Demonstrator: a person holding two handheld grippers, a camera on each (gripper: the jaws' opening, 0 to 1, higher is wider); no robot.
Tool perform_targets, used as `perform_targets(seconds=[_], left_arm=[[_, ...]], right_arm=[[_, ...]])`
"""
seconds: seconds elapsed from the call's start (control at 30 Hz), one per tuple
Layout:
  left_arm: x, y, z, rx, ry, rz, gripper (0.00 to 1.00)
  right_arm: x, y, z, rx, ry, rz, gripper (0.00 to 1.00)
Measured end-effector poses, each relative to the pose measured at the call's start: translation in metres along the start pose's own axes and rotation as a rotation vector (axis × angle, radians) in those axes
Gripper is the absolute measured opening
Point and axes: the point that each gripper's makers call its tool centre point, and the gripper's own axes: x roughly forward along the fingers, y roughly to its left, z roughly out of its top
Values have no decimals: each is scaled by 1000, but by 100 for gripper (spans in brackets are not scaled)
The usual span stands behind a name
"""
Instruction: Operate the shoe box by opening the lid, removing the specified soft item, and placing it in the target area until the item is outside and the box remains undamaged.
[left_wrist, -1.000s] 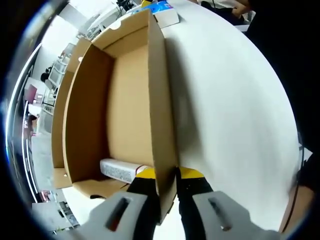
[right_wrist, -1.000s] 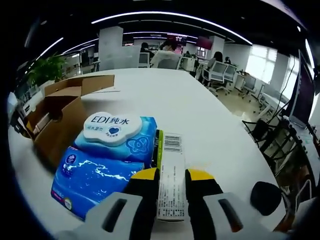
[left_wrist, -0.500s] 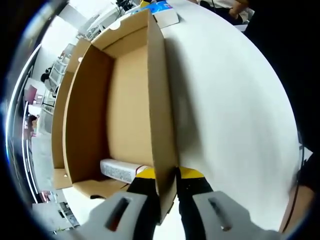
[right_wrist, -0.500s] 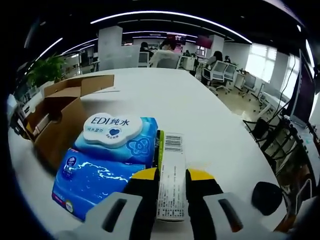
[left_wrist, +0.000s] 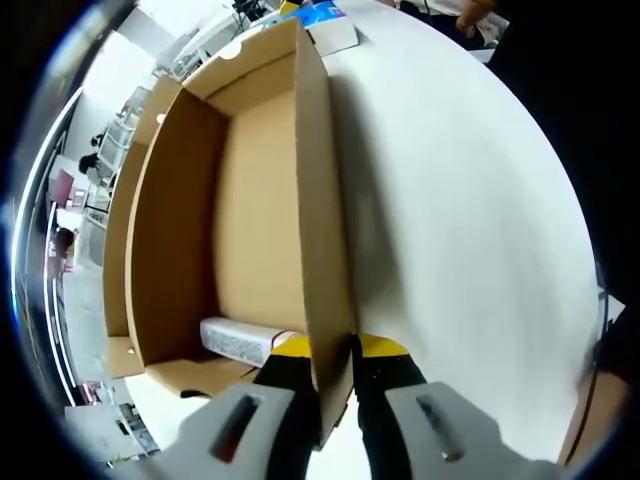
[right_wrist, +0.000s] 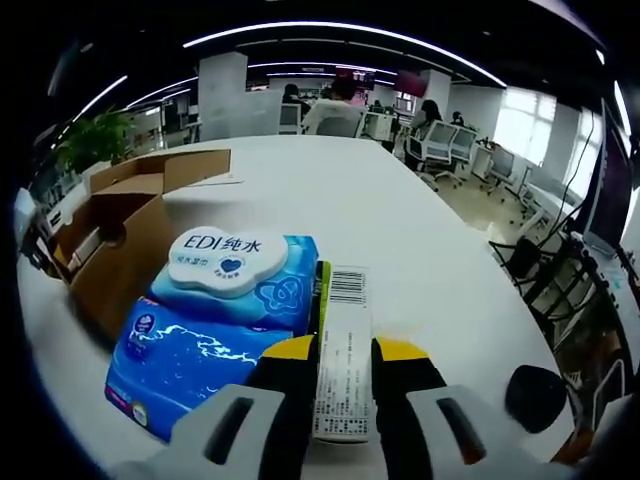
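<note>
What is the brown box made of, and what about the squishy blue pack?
The shoe box looks like plain cardboard: matte brown, with thin raw edges and folded flaps. The blue pack looks like soft shiny plastic film, since it wrinkles and glints, and its white lid seems to be smooth hard plastic.

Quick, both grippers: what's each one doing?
Left gripper: shut on the box wall.
Right gripper: shut on a slim carton.

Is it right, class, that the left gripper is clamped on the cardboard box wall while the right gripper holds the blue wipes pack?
Not quite. The right gripper is shut on the white barcoded carton, as the right gripper view shows; the blue wipes pack lies beside it. The left gripper does clamp the cardboard box wall.
</note>
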Motion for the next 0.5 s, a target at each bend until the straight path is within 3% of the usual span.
perform_targets(seconds=[0.5], left_arm=[[0, 0, 0, 0, -1, 1, 10]], right_arm=[[-1, 0, 1, -33, -21, 13, 21]])
